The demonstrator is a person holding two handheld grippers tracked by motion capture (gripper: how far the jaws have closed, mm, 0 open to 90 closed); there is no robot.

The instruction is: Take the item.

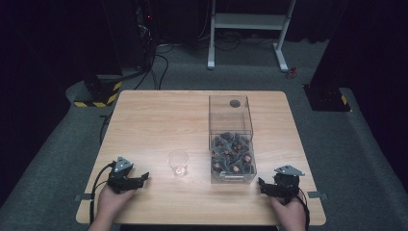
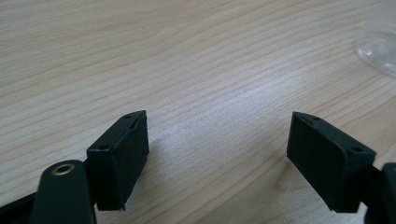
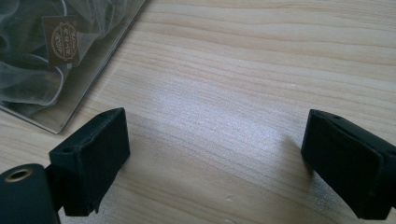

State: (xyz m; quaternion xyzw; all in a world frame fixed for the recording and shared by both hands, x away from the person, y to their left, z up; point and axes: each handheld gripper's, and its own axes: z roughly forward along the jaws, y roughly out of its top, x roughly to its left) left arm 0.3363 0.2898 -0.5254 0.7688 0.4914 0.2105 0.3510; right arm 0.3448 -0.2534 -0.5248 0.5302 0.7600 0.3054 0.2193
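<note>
A clear plastic box (image 1: 231,139) stands right of centre on the wooden table (image 1: 159,120), its near half filled with several dark mesh pouches (image 1: 232,154) bearing brown labels. A small clear cup (image 1: 178,162) stands left of the box. My left gripper (image 1: 143,179) rests near the front left edge, open, its jaws wide apart over bare wood (image 2: 217,140), with the cup's rim (image 2: 380,49) at the upper right. My right gripper (image 1: 262,185) rests at the front right, open, just right of the box's corner (image 3: 56,70), where a labelled pouch (image 3: 60,39) shows through the wall.
The box has a round hole (image 1: 235,103) in its lid at the far end. Beyond the table are a white desk frame (image 1: 248,29), cables on the grey floor and a yellow-black striped base (image 1: 98,94). Bare wood lies across the table's left and far parts.
</note>
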